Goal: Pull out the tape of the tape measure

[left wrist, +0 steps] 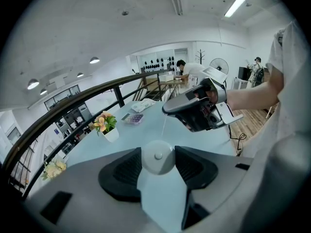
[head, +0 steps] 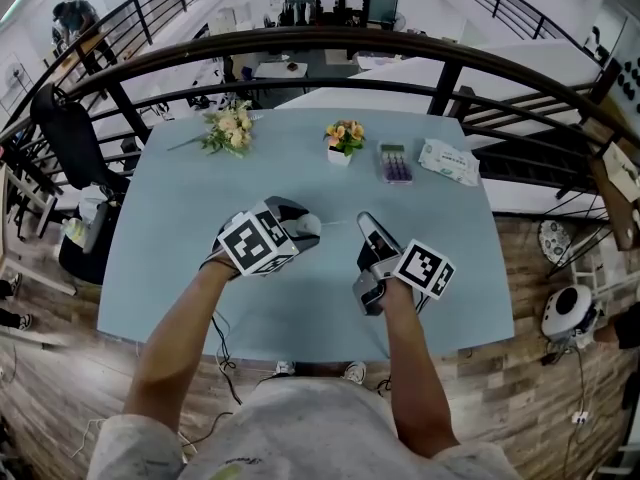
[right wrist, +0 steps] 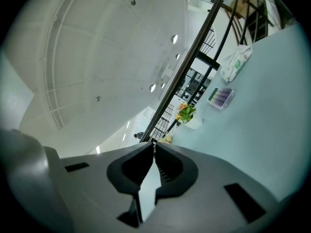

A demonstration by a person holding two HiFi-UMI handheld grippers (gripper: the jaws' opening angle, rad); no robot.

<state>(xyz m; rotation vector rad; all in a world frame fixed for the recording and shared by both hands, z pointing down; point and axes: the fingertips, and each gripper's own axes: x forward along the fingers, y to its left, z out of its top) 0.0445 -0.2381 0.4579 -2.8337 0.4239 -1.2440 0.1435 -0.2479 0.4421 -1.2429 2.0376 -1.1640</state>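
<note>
Your right gripper [right wrist: 154,147] fills the lower frame — its dark jaws meet at the tips. Beyond lies a pale blue table [right wrist: 272,120] carrying a potted flower [right wrist: 187,114], a purple-topped box [right wrist: 221,97] and a wipes packet [right wrist: 236,62] — a dark railing [right wrist: 175,81] runs behind.

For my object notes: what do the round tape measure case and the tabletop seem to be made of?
The tape measure case: probably plastic, white and smooth with a moulded centre button. The tabletop: likely laminate or painted board, pale blue-grey, matte, even, no grain.
</note>
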